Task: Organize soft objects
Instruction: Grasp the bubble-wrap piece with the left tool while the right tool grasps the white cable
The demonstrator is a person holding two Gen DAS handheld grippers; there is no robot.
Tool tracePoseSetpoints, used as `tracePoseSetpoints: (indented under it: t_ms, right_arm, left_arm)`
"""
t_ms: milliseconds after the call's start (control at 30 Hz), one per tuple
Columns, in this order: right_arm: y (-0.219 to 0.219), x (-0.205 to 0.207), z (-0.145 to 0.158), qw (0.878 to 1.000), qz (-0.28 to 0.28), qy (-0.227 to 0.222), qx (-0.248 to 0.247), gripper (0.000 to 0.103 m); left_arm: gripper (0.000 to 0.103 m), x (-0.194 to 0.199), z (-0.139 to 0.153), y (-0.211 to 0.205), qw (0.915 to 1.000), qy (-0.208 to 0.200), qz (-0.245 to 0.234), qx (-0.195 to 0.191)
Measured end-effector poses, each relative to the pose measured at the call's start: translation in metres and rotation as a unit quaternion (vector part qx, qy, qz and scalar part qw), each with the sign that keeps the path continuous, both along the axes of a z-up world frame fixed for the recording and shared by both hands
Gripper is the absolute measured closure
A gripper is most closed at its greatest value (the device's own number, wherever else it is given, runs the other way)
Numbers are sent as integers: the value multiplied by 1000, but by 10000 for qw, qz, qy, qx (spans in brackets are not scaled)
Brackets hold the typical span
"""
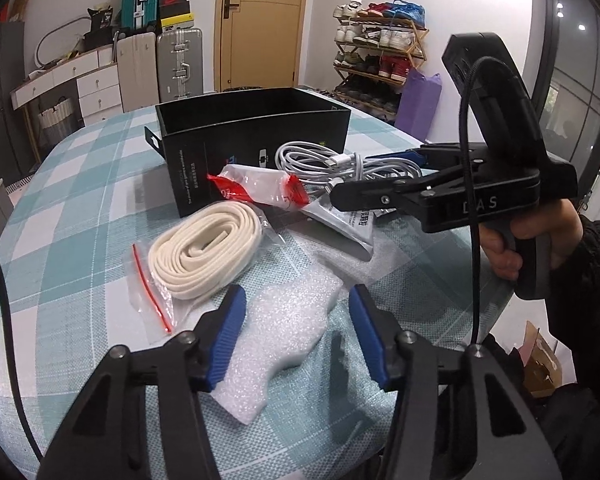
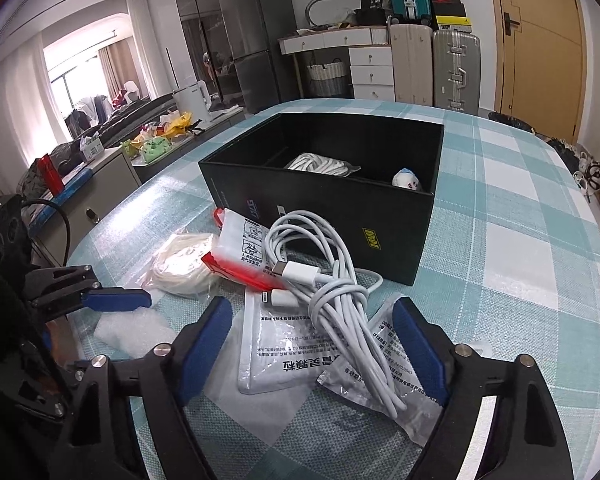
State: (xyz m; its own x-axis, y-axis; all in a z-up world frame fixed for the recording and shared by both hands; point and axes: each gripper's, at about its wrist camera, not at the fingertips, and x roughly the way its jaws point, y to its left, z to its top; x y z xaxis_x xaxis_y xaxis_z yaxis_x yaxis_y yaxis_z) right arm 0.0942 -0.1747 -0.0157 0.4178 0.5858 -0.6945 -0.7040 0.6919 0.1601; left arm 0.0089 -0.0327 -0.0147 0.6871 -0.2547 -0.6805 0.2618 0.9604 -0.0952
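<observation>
My left gripper (image 1: 298, 336) stands open astride a white foam piece (image 1: 284, 340); the foam lies against the left pad, and the right pad stays clear of it. Beyond it lie a cream strap coil (image 1: 204, 248) in a zip bag and a red-and-white packet (image 1: 256, 188). My right gripper (image 2: 314, 348) is open around a bundled white cable (image 2: 340, 312) that rests on printed sachets (image 2: 276, 352). An open black box (image 2: 340, 208) behind holds a white rope bundle (image 2: 320, 164) and a small round item (image 2: 408, 180).
Everything sits on a table with a teal checked cloth (image 2: 520, 240). A person's hand (image 1: 512, 252) holds the right gripper's handle. Suitcases (image 1: 180, 64), drawers and a shoe rack (image 1: 380, 52) stand behind the table.
</observation>
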Motion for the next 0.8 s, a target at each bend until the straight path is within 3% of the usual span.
tracePoseSetpoints:
  t_ms: [333,500,600,800]
  right_arm:
    - [3,3,-4,9999,-51,-13,-90,30]
    - [3,5,-6,9999,-24,21,-126,43]
    - [3,3,-5,9999,0,3,-135,46]
    - [5,4,-7,9999,66,47,-147,54]
  left_arm:
    - [51,0,-2,-4,9998,-28,-12,178]
    - [50,0,-3,-7,9996,-40,-17,278]
    - [50,0,-4,-8,9994,-44,-11,350]
    - [63,2,-3,-4,9993,-57,60,355]
